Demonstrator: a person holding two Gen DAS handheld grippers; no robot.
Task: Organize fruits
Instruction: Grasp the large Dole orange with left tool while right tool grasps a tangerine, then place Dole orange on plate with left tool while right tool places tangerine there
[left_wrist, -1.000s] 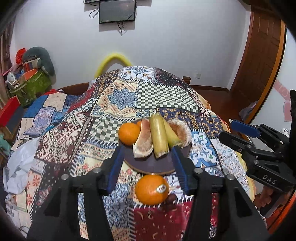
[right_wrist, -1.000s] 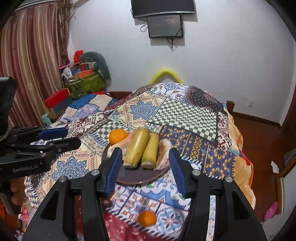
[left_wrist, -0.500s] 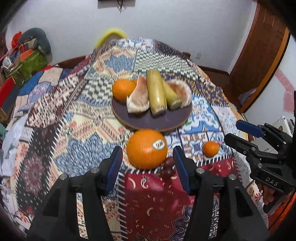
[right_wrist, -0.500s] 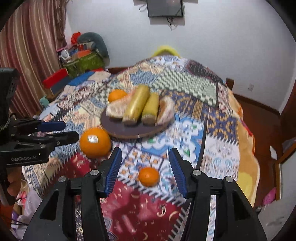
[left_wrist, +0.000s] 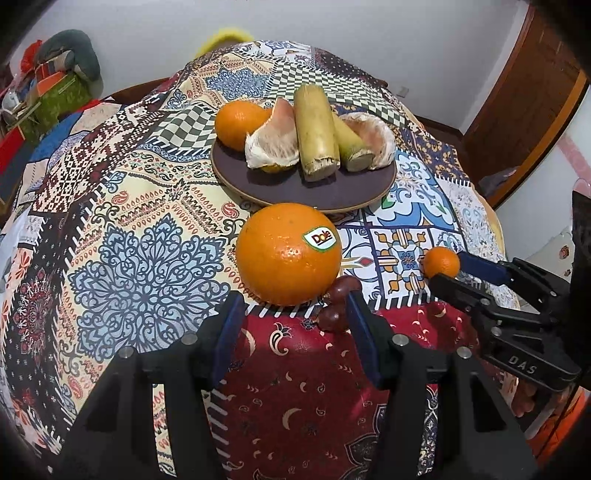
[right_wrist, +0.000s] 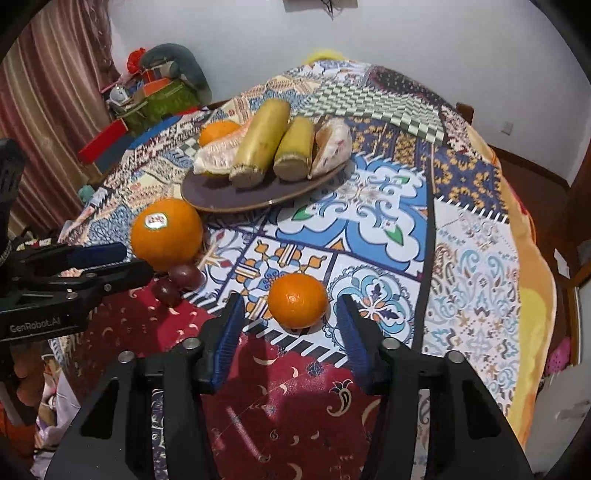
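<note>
Two spread jaws have dropped toward loose fruit: left gripper (left_wrist: 291, 317) just short of the large stickered orange (left_wrist: 288, 254), right gripper (right_wrist: 290, 314) nearly bracketing the small round mandarin (right_wrist: 297, 301). Grasps next, then dark round plate (right_wrist: 221, 197).

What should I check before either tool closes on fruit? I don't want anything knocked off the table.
1. Left tool open: ok.
2. Large orange centred ahead of the left tool: ok; not yet between the fingers.
3. Two small dark fruits clear of its right finger: not ok, they sit against the orange.
4. Right tool open, small orange centred: ok.
5. Free room on the plate: ok, the front is bare.
6. Fruit firmness: cannot tell.
</note>
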